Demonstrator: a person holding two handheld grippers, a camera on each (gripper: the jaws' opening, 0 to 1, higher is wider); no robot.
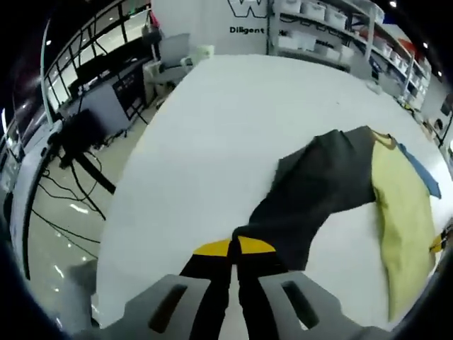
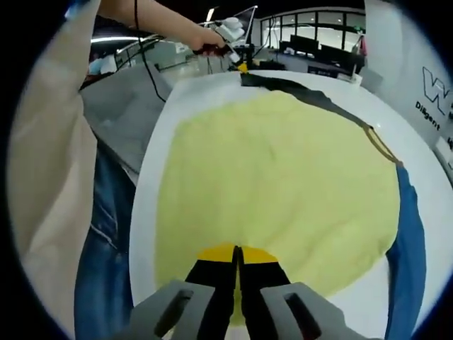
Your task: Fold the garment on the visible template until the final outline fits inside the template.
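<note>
A garment lies spread on the white table [image 1: 212, 142]: yellow body [image 1: 403, 219], dark grey sleeve [image 1: 318, 191], blue sleeve [image 1: 423, 173]. My left gripper [image 1: 233, 246] is shut, its yellow tips pinching the end of the dark grey sleeve near the table's front edge. In the right gripper view the yellow body [image 2: 283, 184] spreads wide, with the blue sleeve [image 2: 407, 255] along its right and the dark sleeve [image 2: 304, 91] at the far end. My right gripper [image 2: 237, 253] is shut on the near edge of the yellow body. The left gripper [image 2: 225, 44] appears far off, held by a hand.
The table's left edge [image 1: 124, 184] drops to a floor with cables and a desk with chairs [image 1: 106, 99]. Shelves with boxes [image 1: 333, 28] stand behind the table. A person in blue jeans [image 2: 106, 241] and a beige top stands close against the table's edge.
</note>
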